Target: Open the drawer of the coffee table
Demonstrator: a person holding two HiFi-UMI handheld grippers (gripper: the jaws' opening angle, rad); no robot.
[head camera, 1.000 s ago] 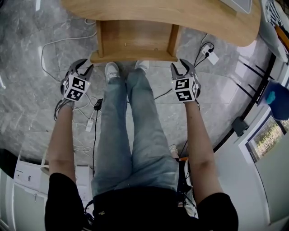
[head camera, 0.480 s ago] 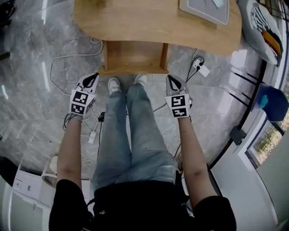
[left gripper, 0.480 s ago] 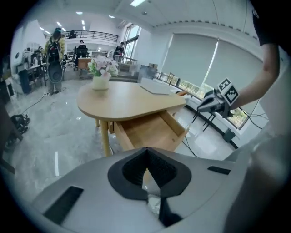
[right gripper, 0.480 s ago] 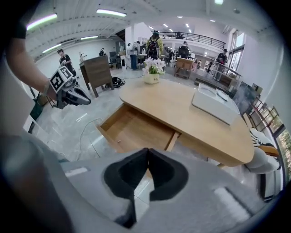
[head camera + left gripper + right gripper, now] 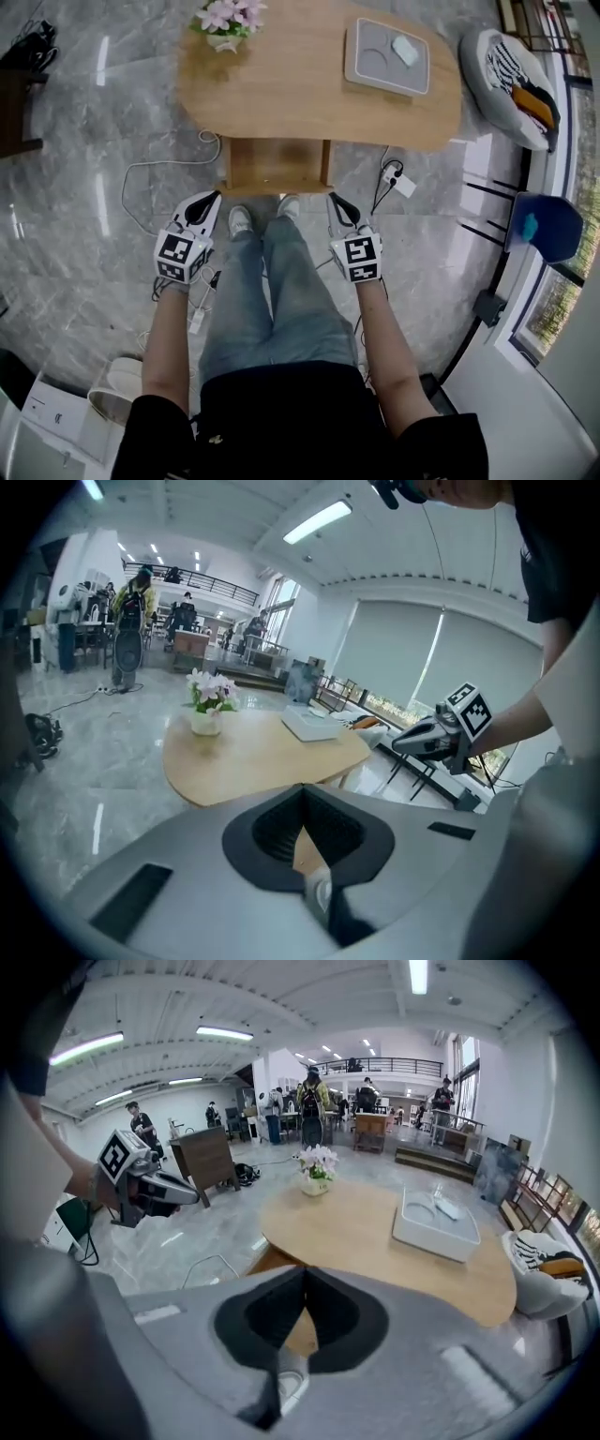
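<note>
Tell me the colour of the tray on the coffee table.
Light grey tray, best seen in the head view.

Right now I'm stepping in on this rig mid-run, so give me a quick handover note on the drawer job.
Left gripper: fingers shut, empty.
Right gripper: fingers shut, empty.
Both are held clear of the coffee table, touching nothing.
Drawer: juts out from under the table on the near side, apparently pulled open.
Done: the opening, it seems.
Remaining: confirm the drawer is fully out.
</note>
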